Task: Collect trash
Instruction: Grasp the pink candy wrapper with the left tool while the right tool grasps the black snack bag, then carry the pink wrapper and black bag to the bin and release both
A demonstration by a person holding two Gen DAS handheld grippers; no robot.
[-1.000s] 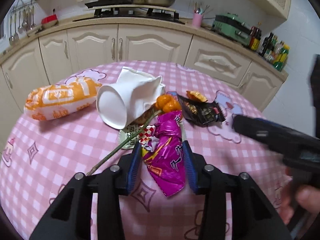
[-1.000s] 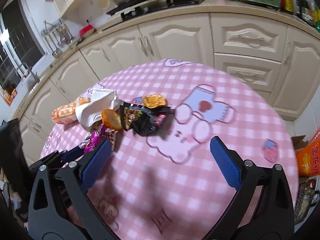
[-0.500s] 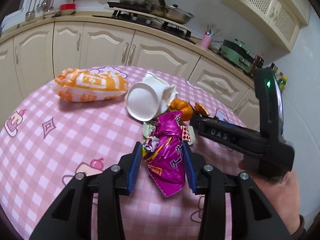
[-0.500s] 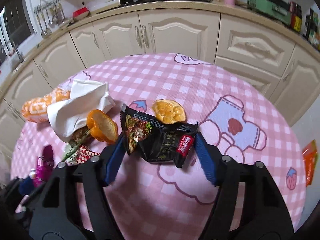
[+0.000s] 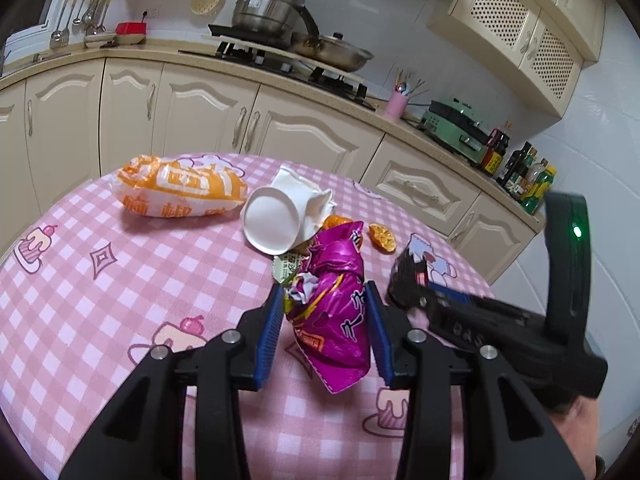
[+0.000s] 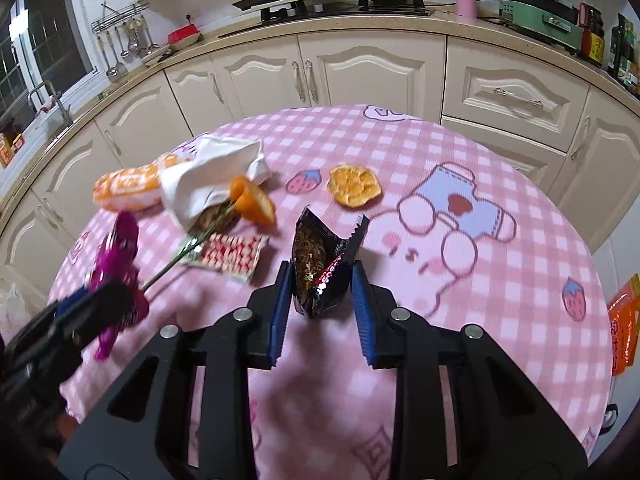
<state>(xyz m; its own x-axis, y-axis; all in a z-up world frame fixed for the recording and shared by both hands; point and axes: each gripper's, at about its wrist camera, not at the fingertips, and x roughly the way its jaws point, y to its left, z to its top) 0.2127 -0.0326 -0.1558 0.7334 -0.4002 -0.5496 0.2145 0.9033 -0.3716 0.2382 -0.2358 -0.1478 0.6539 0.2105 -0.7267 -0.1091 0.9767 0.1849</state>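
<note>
A magenta snack wrapper (image 5: 340, 340) hangs above the pink checked table (image 5: 120, 300), pinched between the blue pads of my left gripper (image 5: 324, 296). My right gripper (image 6: 320, 270) is closing on a black snack wrapper (image 6: 316, 248), which stands crumpled upright between its pads, touching both. A crushed white paper cup (image 5: 276, 220), an orange snack bag (image 5: 180, 192), two pieces of orange peel (image 6: 354, 184) (image 6: 252, 204), a red-and-white wrapper (image 6: 230, 256) and a green stem (image 6: 180, 256) lie on the table. The left gripper (image 6: 92, 304) with its magenta wrapper (image 6: 120, 248) shows at the left of the right wrist view.
Cream kitchen cabinets (image 6: 360, 64) curve closely around the round table's far side. An orange packet (image 6: 624, 328) sits below the table's right edge. A person's hand (image 5: 576, 412) holds the right gripper's handle at the lower right of the left wrist view.
My right gripper came in over the black wrapper and its jaws closed from wide open around it, folding it upright. The left gripper carried the magenta wrapper sideways, away from the cup.
</note>
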